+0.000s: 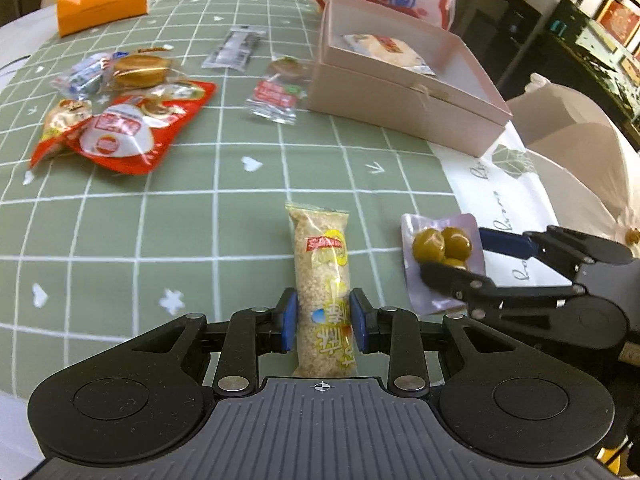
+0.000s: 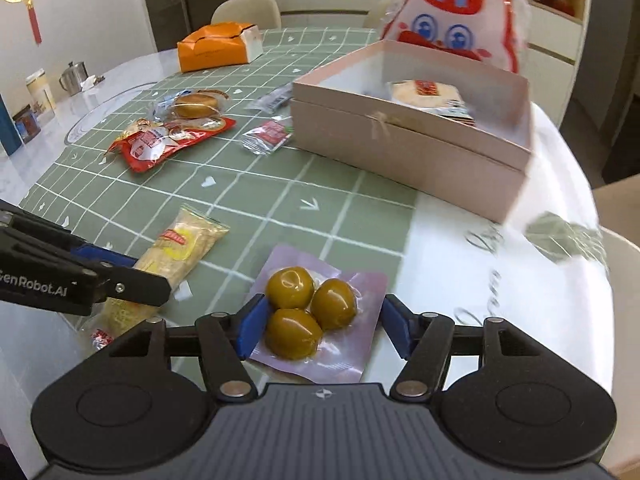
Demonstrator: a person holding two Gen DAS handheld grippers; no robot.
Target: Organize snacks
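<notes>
Left gripper (image 1: 323, 322) clamped on rice-crisp bar (image 1: 323, 284) at lower centre, right gripper (image 2: 323, 330) spread wide, pads flanking olive pouch (image 2: 320, 316), lower centre

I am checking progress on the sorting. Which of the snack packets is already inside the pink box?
Only the round white rice cracker packet with the red label lies inside the pink box. All the other packets lie on the green tablecloth or between the grippers' fingers.

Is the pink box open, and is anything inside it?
Open. The pink box has no lid on top, and one wrapped snack lies inside near the back.
</notes>
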